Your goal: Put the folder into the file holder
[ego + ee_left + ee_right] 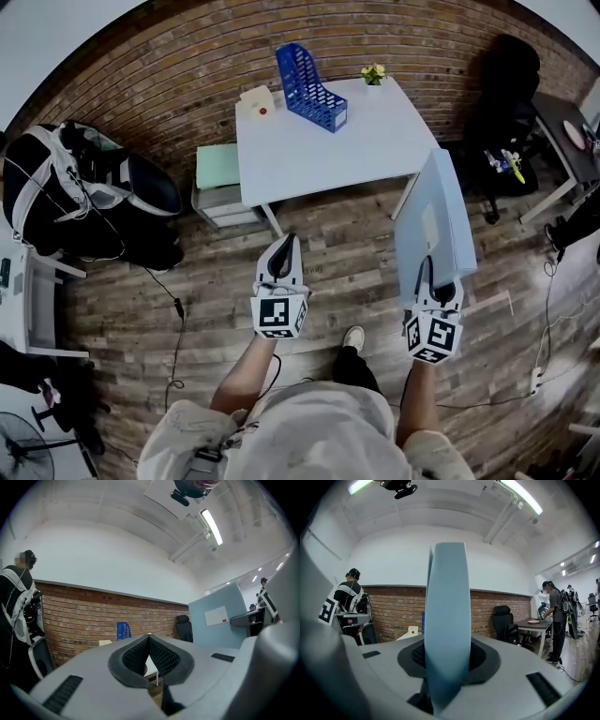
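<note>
Person's only at the carrying stage here: the right gripper [435, 281] is clamped on the bottom edge of a pale blue flat folder [437, 216] held upright over the wood floor, the left gripper [286, 249] is pinched closed on nothing, and the blue perforated file holder [311, 86] on the white table [319, 155] well ahead looks empty.

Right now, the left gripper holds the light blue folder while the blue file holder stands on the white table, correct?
No: the right gripper holds the light blue folder, as the right gripper view shows. The left gripper is shut and empty. The rest is right.
</note>
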